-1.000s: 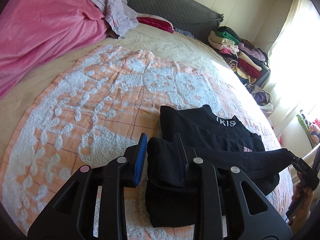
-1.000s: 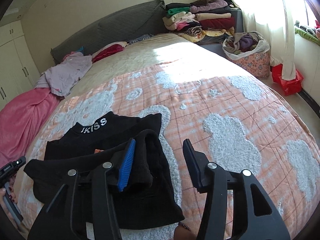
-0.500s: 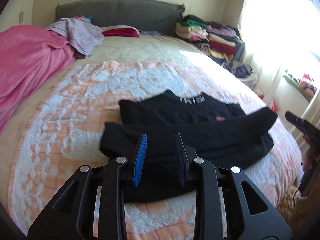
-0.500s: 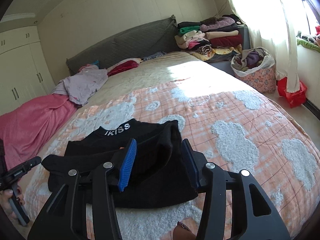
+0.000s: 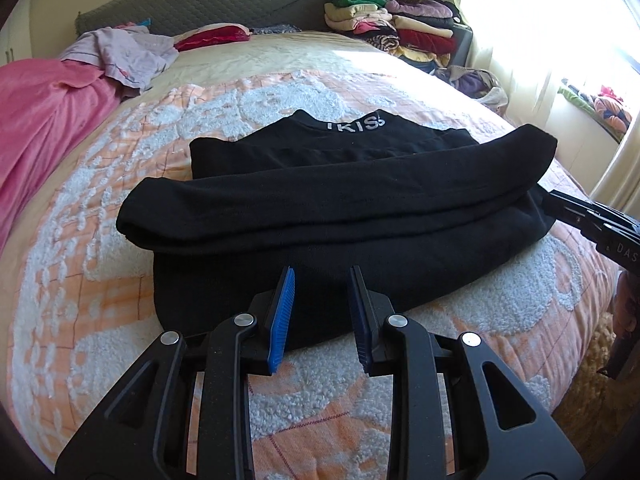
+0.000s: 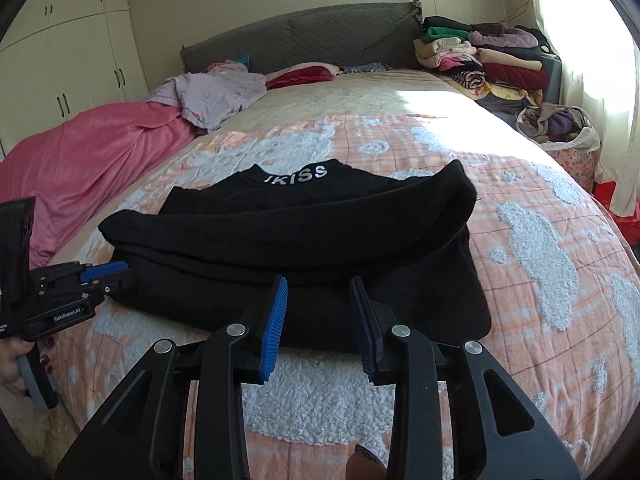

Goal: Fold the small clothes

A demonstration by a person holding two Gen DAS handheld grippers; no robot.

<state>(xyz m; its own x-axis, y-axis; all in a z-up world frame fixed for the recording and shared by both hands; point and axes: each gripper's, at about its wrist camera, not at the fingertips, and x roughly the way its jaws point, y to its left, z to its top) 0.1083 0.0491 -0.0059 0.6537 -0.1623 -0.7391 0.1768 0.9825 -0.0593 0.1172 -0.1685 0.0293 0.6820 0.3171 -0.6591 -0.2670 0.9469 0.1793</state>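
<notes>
A black top (image 5: pixel 328 208) with white collar lettering lies on the orange-and-white bedspread (image 5: pixel 80 264), its lower part folded up into a thick band across the body. It also shows in the right wrist view (image 6: pixel 296 240). My left gripper (image 5: pixel 322 312) is open and empty, just in front of the top's near edge. My right gripper (image 6: pixel 320 316) is open and empty, at the near edge too. The right gripper shows at the top's right end in the left wrist view (image 5: pixel 592 220); the left gripper shows at its left end in the right wrist view (image 6: pixel 96 276).
A pink blanket (image 6: pixel 92 148) and a lilac garment (image 6: pixel 216 92) lie at the bed's left. A grey headboard (image 6: pixel 304 36) stands behind. Stacked folded clothes (image 6: pixel 488 60) and a laundry basket (image 6: pixel 560 128) stand at the right, by a curtained window.
Both grippers let go of the black top's ends and drew back toward the bed's near edge. The top's lower part now lies folded up across its body.
</notes>
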